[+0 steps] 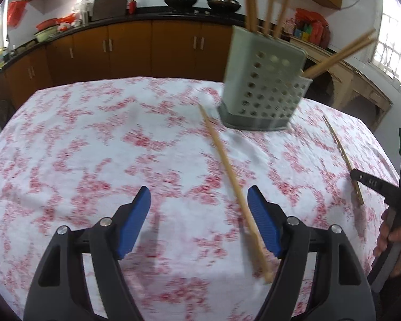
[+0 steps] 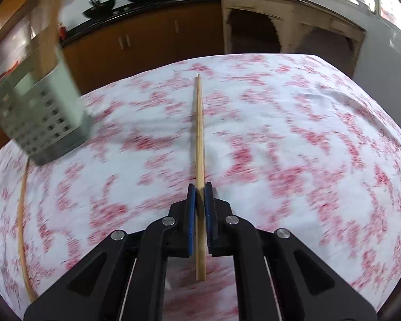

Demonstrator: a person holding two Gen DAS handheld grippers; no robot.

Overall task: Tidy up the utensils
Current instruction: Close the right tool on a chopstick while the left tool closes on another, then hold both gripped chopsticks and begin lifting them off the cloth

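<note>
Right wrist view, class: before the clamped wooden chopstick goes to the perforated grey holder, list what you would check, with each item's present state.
1. Right gripper shut on the thin wooden chopstick: ok.
2. Chopstick sits straight between the blue pads: ok.
3. Perforated grey plastic holder stands upright on the floral tablecloth: ok.
4. Room left in the holder's compartments: cannot tell, picture blurred.
5. Left gripper open, with nothing gripped: ok.
6. All chopsticks put away: not ok, a second wooden chopstick lies on the cloth.

No legible text — anywhere, either view.
</note>
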